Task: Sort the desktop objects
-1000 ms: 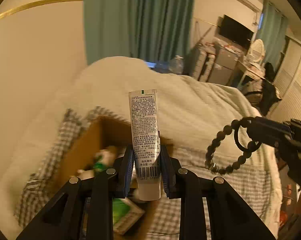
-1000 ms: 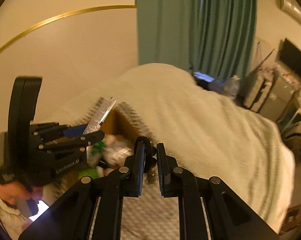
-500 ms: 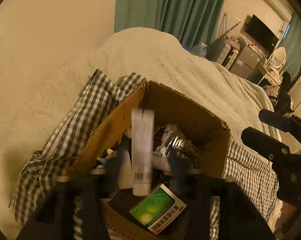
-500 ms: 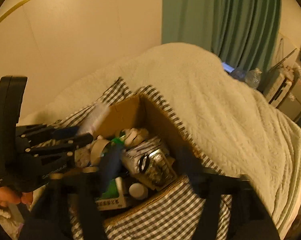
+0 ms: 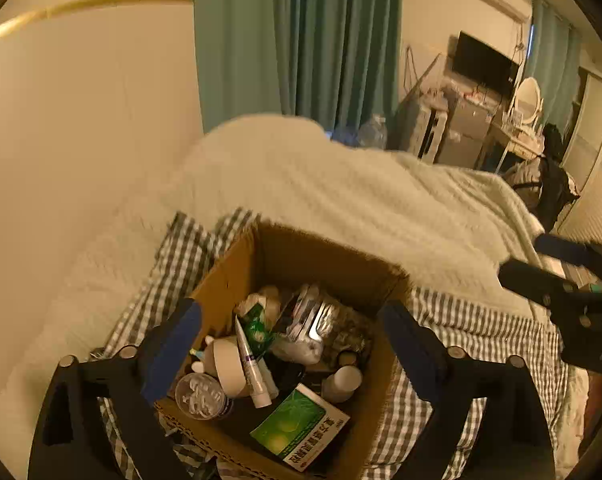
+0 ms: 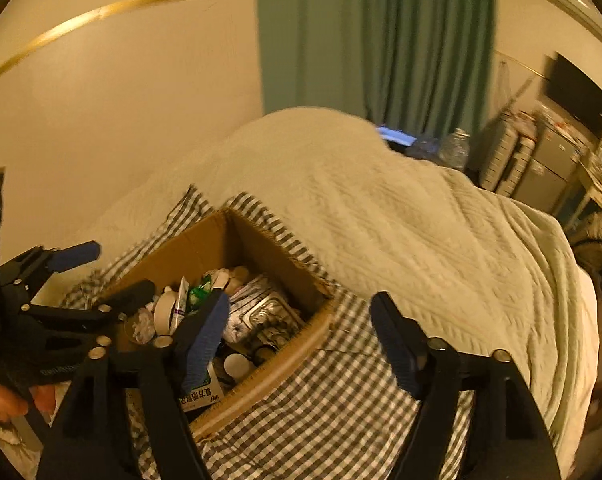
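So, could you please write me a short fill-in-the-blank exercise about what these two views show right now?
1. The cardboard box sits on a ____ cloth.
2. The jaws of the left gripper stand ____.
3. The tube lies ____ the box.
4. The packet in the box is mostly ____ in colour.

Missing words: checked; open; inside; green
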